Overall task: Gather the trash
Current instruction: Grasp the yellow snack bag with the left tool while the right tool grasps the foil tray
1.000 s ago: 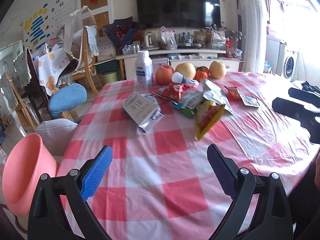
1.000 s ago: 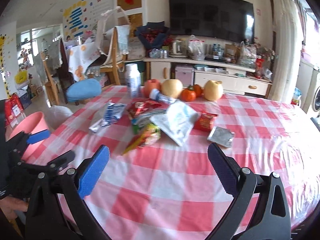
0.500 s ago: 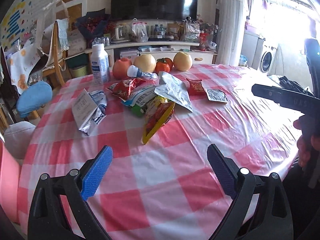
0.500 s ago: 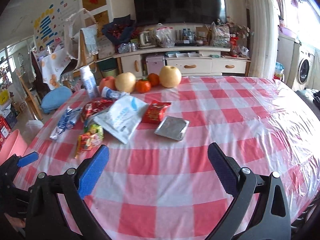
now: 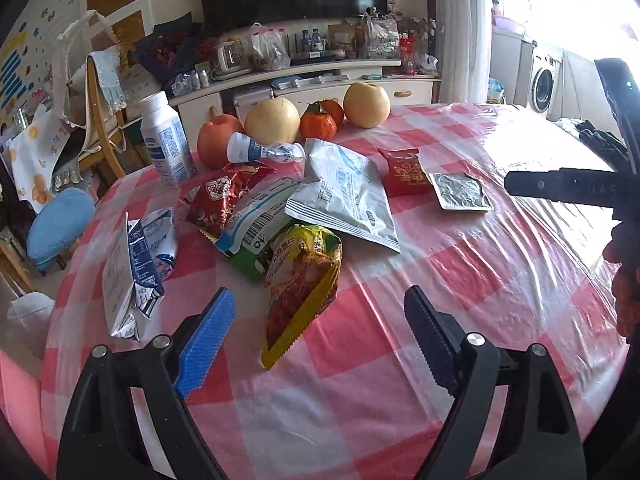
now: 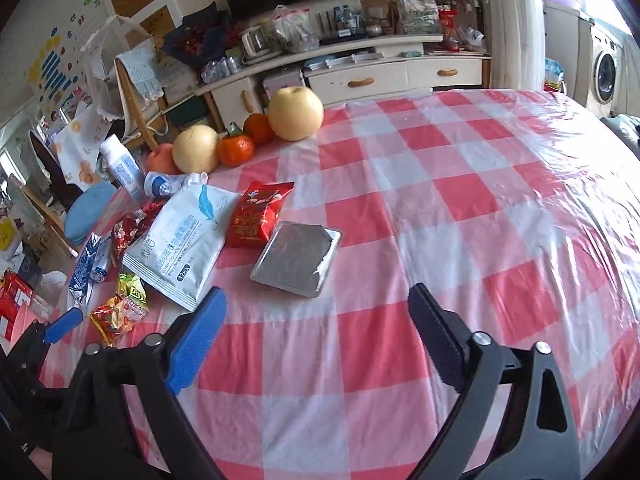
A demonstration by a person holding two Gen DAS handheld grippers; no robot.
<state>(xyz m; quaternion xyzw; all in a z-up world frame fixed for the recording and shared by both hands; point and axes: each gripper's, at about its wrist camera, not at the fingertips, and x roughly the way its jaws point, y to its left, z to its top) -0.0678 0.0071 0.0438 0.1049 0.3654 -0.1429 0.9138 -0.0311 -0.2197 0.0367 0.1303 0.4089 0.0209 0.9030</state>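
Wrappers lie on the red-checked table point(image 5: 460, 280). A yellow-red snack bag point(image 5: 300, 280) reaches in between the fingertips of my left gripper point(image 5: 320, 320), whose jaws are closing without the pads touching it. Behind it lie a white wipes pouch point(image 5: 344, 196), a red snack bag point(image 5: 220, 200), a crushed milk carton point(image 5: 132, 264) and a small red packet point(image 5: 406, 172). A silver foil packet point(image 6: 298, 258) lies flat just ahead of my right gripper point(image 6: 316, 328), whose jaws are also closing with nothing between them.
An apple point(image 5: 216, 140), two pears and tangerines point(image 5: 320, 122) line the table's far side beside an upright white bottle point(image 5: 166, 140). A pink bin point(image 5: 16, 400) stands off the left edge. A chair with a blue cushion point(image 5: 60, 224) is further left.
Both grippers have moved forward and lower toward the wrappers. The snack bag now lies between the left fingertips, the foil packet sits close before the right. Both jaws have narrowed slightly.
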